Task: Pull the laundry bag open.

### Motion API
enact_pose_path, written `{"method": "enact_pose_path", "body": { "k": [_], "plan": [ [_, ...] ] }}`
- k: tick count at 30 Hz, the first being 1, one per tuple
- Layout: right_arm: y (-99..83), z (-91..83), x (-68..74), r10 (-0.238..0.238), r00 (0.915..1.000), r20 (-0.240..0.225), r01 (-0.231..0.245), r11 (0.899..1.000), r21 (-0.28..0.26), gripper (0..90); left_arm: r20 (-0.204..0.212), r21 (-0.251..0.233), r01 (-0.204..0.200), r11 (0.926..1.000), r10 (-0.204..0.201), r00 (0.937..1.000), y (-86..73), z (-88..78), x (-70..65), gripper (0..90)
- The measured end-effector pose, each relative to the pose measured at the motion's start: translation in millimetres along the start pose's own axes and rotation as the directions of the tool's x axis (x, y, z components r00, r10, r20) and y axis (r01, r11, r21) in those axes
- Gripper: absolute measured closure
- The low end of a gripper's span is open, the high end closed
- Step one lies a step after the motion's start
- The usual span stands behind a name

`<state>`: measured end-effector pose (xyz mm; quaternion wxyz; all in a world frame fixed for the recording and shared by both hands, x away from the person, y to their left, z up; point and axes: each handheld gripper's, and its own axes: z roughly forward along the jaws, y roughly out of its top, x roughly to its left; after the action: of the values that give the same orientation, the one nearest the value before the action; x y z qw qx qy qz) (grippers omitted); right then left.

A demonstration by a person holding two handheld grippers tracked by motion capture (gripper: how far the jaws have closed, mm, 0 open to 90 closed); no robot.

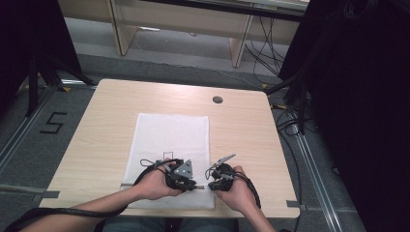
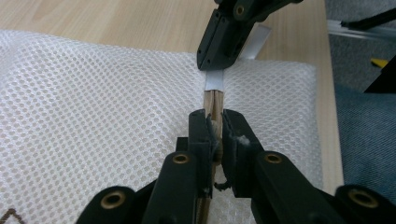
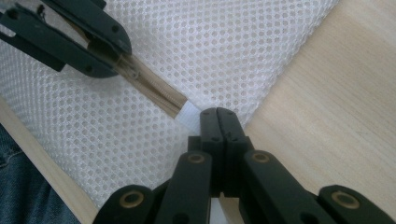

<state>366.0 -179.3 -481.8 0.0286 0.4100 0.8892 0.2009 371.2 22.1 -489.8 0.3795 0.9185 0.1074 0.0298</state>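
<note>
Even overhead light falls on the table [image 1: 145,96], with soft shadows and no glare; the high view's edges go dark. Both gripper views blur slightly at the bottom.

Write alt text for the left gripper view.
The left gripper is shut on the tan zipper strip of a white mesh bag lying on a wooden table. Just beyond, the right gripper pinches the white tab at the zipper's end.

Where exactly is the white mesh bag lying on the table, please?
In the high view the white mesh bag lies flat on the table, left of centre, reaching the near edge.
</note>
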Motion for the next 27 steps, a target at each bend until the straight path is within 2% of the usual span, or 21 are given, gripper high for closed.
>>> {"method": "enact_pose_path", "body": {
  "k": [1, 2, 3, 6, 7, 10, 12, 15, 16, 19, 22, 23, 25, 26, 27],
  "plan": [
    [0.0, 0.0, -0.1, 0.000, 1.0000, 0.000, 0.000, 1.000, -0.001, 90.0, -0.001, -0.007, 0.016, 0.9998, -0.016, 0.9999, -0.6, -0.2, -1.0, 82.4],
    [0.0, -0.1, -0.2, 0.000, 1.0000, 0.000, 0.000, 1.000, -0.001, 90.0, -0.001, -0.008, 0.008, 0.9999, -0.008, 1.0000, -0.8, -1.3, 0.0, 82.4],
    [0.1, -0.1, -0.2, 0.002, 1.0000, 0.000, -0.002, 1.000, -0.001, 90.0, 0.003, -0.015, 0.023, 0.9996, -0.023, 0.9997, -1.3, -1.2, -0.5, 82.4],
    [0.0, 0.0, 0.0, -0.001, 1.0000, 0.001, 0.001, 1.000, -0.001, 90.0, -0.001, -0.011, 0.004, 0.9999, -0.004, 1.0000, -1.5, -0.7, -0.1, 82.4],
    [0.0, -0.1, 0.1, -0.001, 1.0000, 0.003, 0.001, 1.000, 0.000, 90.0, 0.001, -0.011, 0.020, 0.9997, -0.020, 0.9998, -2.0, -0.5, -0.8, 82.4],
    [0.0, 1.0, 0.1, -0.011, 0.9999, -0.009, 0.011, 1.000, -0.012, 90.0, 0.004, -0.014, 0.020, 0.9997, -0.020, 0.9998, -2.1, -0.7, -0.8, 82.4],
    [-0.2, 0.1, 1.0, 0.009, 0.9999, -0.007, -0.009, 1.000, 0.001, 90.0, 0.005, -0.014, 0.021, 0.9997, -0.021, 0.9998, -2.2, -0.7, -1.0, 82.4],
    [0.0, 0.9, -1.2, -0.027, 0.9996, -0.005, 0.027, 1.000, -0.015, 90.0, 0.000, -0.007, 0.010, 0.9999, -0.010, 1.0000, -3.3, -2.1, -0.3, 82.4],
    [-0.2, 0.9, -0.2, -0.013, 0.9999, -0.010, 0.013, 1.000, -0.013, 90.0, 0.002, -0.011, 0.027, 0.9996, -0.027, 0.9996, -3.9, -2.5, -0.4, 82.4],
    [0.0, 0.7, -0.4, -0.018, 0.9998, -0.008, 0.018, 1.000, -0.014, 90.0, 0.002, -0.011, 0.018, 0.9998, -0.018, 0.9998, -5.2, -4.2, 0.8, 82.4],
    [-0.1, 0.8, 0.1, -0.007, 0.9999, -0.010, 0.006, 1.000, -0.010, 90.0, 0.005, -0.012, 0.029, 0.9995, -0.029, 0.9996, -6.4, -4.8, 0.3, 82.4],
    [-0.1, 0.7, -0.4, -0.017, 0.9998, -0.008, 0.017, 1.000, -0.014, 90.0, 0.003, -0.008, 0.023, 0.9997, -0.023, 0.9997, -6.5, -4.9, 0.4, 82.4],
    [-0.2, 0.5, 0.6, 0.002, 1.0000, -0.009, -0.002, 1.000, -0.005, 90.0, 0.004, -0.013, 0.025, 0.9996, -0.025, 0.9997, -6.5, -4.6, -0.4, 82.4],
    [0.1, 1.0, -1.3, -0.028, 0.9996, -0.005, 0.028, 0.999, -0.015, 90.0, 0.004, -0.012, 0.025, 0.9996, -0.025, 0.9997, -6.5, -4.7, -0.4, 82.4],
    [0.0, 1.1, -1.4, -0.033, 0.9994, -0.005, 0.033, 0.999, -0.019, 90.0, 0.005, -0.011, 0.023, 0.9997, -0.023, 0.9997, -6.5, -4.9, -0.3, 82.4]
  ]
}}
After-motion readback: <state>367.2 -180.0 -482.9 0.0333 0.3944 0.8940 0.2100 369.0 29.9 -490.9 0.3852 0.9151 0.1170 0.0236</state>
